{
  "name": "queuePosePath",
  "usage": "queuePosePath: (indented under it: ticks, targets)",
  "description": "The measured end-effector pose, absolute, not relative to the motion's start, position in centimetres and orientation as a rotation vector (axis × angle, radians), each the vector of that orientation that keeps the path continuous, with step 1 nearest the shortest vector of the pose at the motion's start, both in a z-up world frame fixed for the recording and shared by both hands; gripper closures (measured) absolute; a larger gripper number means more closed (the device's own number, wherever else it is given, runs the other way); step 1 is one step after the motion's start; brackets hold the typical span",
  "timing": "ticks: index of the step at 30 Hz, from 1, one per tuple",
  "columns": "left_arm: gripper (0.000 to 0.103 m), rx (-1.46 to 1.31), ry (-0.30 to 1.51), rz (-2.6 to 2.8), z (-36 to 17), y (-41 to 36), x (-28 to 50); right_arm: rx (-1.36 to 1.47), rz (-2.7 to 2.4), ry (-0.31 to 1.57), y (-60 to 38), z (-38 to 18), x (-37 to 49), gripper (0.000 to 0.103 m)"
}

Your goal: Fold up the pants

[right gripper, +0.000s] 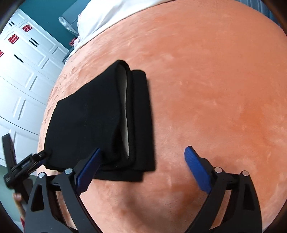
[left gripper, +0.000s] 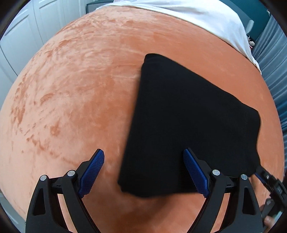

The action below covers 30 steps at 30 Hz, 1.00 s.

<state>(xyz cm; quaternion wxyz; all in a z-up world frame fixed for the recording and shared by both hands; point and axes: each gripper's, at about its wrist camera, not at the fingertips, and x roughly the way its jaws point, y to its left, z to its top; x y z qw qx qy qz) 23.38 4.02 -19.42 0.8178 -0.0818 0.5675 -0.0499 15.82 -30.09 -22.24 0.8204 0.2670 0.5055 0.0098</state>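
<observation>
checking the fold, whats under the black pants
The folded pants lie on the orange blanket. Stacked layers and a pale inner strip show at the open edge; the blanket beneath them is covered.

The pants (left gripper: 188, 116) are plain black, with a pale grey lining showing inside the fold. They lie on a bed (left gripper: 80, 89) covered in burnt-orange plush, mottled with darker brushed streaks. A white sheet (left gripper: 197, 16) sits at its far end. Both grippers are black with ribbed blue fingers (left gripper: 93, 172). The cabinet doors (right gripper: 23, 75) are white with red emblems; the wall (right gripper: 46, 10) is teal.
</observation>
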Motion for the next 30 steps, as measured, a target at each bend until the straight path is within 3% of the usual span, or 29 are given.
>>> queuePosePath:
  ticks: [5,8,9,10,11,12,13,15,18,23,26,28,30]
  targets:
    - [0.015,-0.337,1.266,-0.198,-21.8,4.3,25.2,0.666,0.091,1.145,-29.2,-24.5,17.4,0.007]
    - [0.008,-0.431,1.306,-0.218,-23.6,4.4,26.0,0.740,0.121,1.111,-28.6,-25.2,18.2,0.005]
    - [0.010,-0.428,1.304,-0.219,-23.4,4.2,26.1,0.740,0.137,1.101,-28.2,-25.1,18.3,0.013]
    - [0.026,-0.407,1.301,-0.230,-23.0,3.9,26.0,0.727,0.120,1.109,-27.9,-24.9,18.5,0.030]
    - [0.034,-0.389,1.301,-0.261,-22.4,3.5,25.8,0.713,0.122,1.115,-27.6,-24.4,18.6,0.039]
    - [0.049,-0.388,1.297,-0.261,-21.8,3.6,25.7,0.729,0.139,1.105,-27.7,-23.9,18.5,0.057]
    - [0.061,-0.393,1.293,-0.271,-21.3,3.8,25.4,0.736,0.146,1.098,-27.7,-23.2,18.2,0.064]
    - [0.067,-0.437,1.288,-0.301,-19.8,4.5,24.2,0.712,0.181,1.072,-27.7,-20.9,17.0,0.068]
    - [0.072,-0.439,1.285,-0.345,-17.5,5.0,21.2,0.670,0.225,1.077,-27.3,-18.4,14.0,0.069]
    - [0.069,-0.418,1.324,-0.382,-17.0,5.4,13.8,0.668,0.218,1.153,-27.8,-19.7,6.3,0.067]
    - [0.051,-0.323,1.301,-0.314,-18.2,4.9,10.3,0.711,0.186,1.185,-28.0,-22.9,3.4,0.056]
    - [0.041,-0.239,1.274,-0.215,-18.6,5.0,9.7,0.741,0.144,1.192,-28.8,-23.9,2.6,0.035]
    - [0.039,-0.185,1.222,-0.162,-17.8,5.5,9.5,0.800,0.114,1.129,-30.1,-22.4,1.9,0.035]
